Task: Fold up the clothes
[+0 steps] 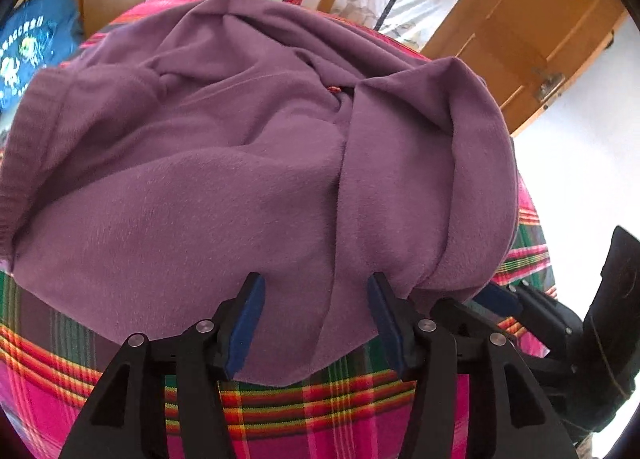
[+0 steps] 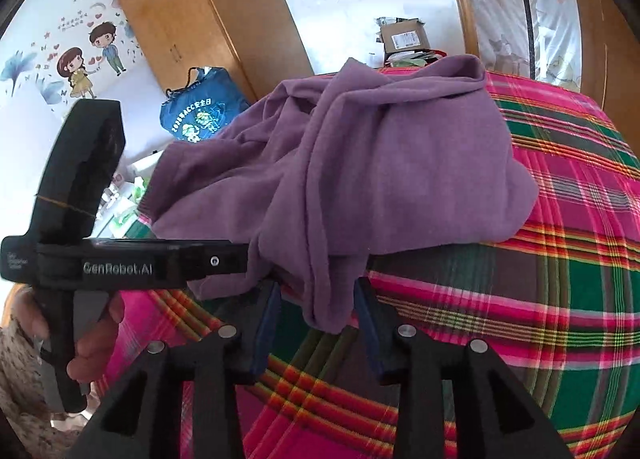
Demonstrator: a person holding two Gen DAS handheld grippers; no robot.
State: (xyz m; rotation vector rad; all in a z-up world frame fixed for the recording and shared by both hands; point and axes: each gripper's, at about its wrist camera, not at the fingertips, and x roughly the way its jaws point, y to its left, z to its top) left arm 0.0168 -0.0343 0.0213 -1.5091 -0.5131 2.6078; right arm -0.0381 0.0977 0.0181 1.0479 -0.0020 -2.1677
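Observation:
A purple fleece garment lies crumpled on a pink and green plaid bedspread. My left gripper stands open at the garment's near edge; the cloth lies between its blue pads without being pinched. In the right wrist view the same garment is heaped, with a fold drooping toward me. My right gripper is open around that drooping fold, with no visible squeeze on it. The left gripper's black body reaches in from the left, held by a hand.
The plaid bedspread spreads to the right of the heap. A blue printed bag and a wooden wardrobe stand beyond the bed's left side. A cardboard box sits past the far edge. A wooden door is at the right.

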